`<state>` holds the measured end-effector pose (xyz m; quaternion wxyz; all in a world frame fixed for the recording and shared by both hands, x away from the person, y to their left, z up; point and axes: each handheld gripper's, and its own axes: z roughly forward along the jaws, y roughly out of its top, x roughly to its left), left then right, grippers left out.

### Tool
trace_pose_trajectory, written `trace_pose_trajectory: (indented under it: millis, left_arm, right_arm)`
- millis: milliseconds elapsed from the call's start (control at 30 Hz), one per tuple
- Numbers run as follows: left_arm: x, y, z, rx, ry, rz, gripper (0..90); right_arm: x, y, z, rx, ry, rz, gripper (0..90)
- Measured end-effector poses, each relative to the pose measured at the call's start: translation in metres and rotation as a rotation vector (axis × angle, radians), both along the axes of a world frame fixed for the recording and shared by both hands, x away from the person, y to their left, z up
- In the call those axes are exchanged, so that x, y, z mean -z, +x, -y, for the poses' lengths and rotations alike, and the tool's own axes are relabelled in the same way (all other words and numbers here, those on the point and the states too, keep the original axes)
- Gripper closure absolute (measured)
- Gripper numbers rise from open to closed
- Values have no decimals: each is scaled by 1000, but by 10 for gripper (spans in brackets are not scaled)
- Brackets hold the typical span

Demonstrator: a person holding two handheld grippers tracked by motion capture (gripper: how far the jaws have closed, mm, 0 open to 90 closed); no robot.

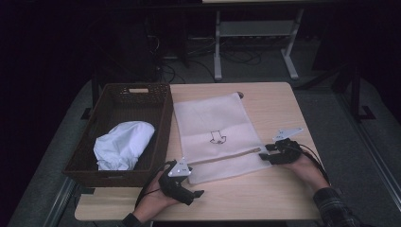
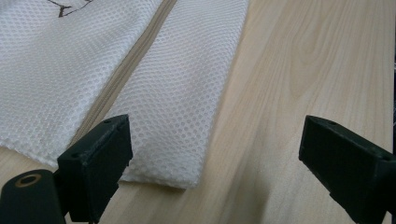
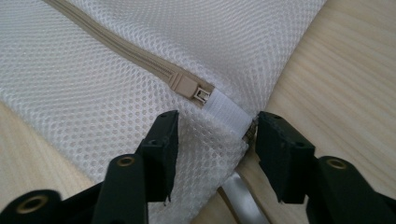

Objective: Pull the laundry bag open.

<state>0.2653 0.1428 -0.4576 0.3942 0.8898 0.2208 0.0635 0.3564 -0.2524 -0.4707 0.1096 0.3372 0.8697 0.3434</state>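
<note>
Lining up on the zipper end of the mesh bag

The mesh laundry bag (image 1: pixel 215 137) lies flat mid-table, its zipper (image 3: pixel 121 49) closed along its whole length, so I judge the opening not yet begun and the white garment (image 1: pixel 122 144) in the wicker basket (image 1: pixel 161 125) at the left not yet loaded. My right gripper (image 3: pixel 212 140) straddles the white tab beside the zipper slider (image 3: pixel 189 87), jaws parted, gripping nothing. My left gripper (image 2: pixel 210 154) is spread wide over bare wood at the bag's near left corner. Open table lies near and right of the bag; the basket wall crowds its left edge.
</note>
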Motion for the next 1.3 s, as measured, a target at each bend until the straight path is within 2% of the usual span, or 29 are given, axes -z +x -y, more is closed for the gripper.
trace_pose_trajectory:
  millis: [33,67,200,433,767,900,967,1100,1300]
  left_arm:
    - [0,0,0,0,0,0,91]
    - [0,0,0,0,0,0,91]
    - [0,0,0,0,-2,-1,91]
    - [1,1,2,1,-3,-6,91]
    - [-3,3,4,2,-21,-4,91]
    - [-7,5,7,12,-54,-17,94]
    - [-10,7,9,23,-58,-9,95]
    - [-14,10,15,32,-84,-27,94]
    - [-18,12,24,49,-92,-33,95]
  right_arm:
    - [0,0,0,0,0,0,493]
    - [0,-3,-1,2,2,5,545]
    - [-1,-6,-4,-4,3,-2,651]
    - [-1,-10,-8,-13,13,-14,808]
    - [-5,-13,-9,26,45,-44,820]
    - [-10,-17,-10,31,63,-42,820]
    - [-12,-21,-11,31,61,-41,820]
    - [-15,-26,-13,33,67,-33,820]
    - [-20,-29,-13,40,89,-33,819]
